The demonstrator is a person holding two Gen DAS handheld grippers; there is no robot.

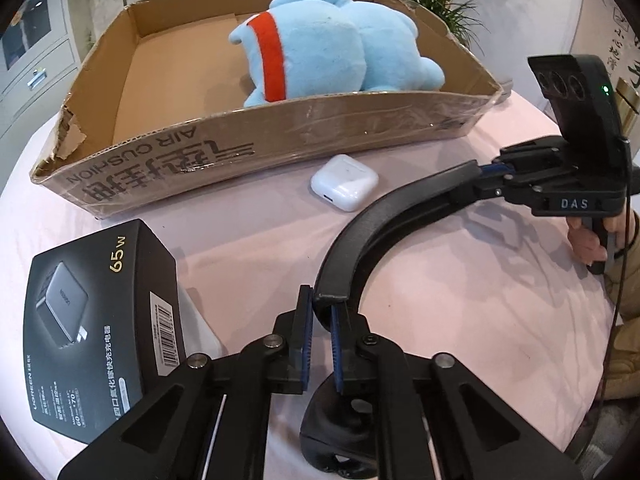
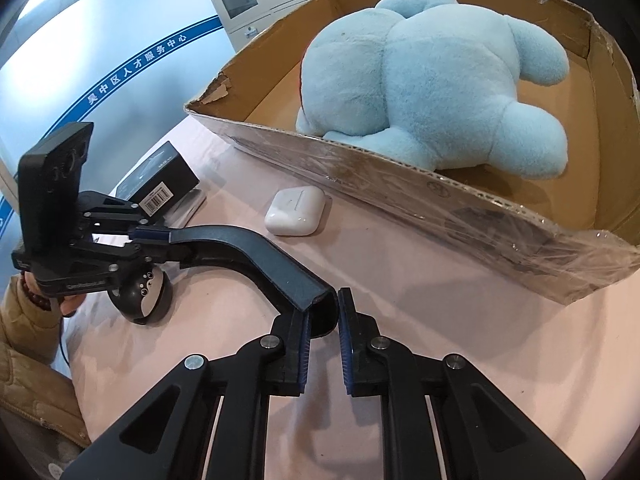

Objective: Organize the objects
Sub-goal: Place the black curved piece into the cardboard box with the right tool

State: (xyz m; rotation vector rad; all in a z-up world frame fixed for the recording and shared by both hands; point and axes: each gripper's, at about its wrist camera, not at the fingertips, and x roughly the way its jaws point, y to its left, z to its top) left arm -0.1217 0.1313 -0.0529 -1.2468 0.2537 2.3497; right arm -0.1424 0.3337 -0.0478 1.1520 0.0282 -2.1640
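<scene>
Pink-clothed table (image 1: 460,280) in an office, with cabinets and potted plants behind. A cardboard box (image 1: 280,148) stands at the far side and holds a blue plush (image 1: 332,44) lying on its side, its red collar toward the box's left half. A white earbud case (image 1: 345,182) lies on the cloth just in front of the box's near wall, not touching it. A black charger carton (image 1: 100,320) rests at the near left, well apart from the case.

A curved black band (image 1: 384,224) spans between the two tools, above the cloth. The left gripper (image 1: 320,304) has its fingers clenched on one end of the band; a rounded black pod (image 2: 144,296) sits below that end. The right gripper (image 2: 323,304) has its fingers closed about the other end, seen side-on from the left camera.
</scene>
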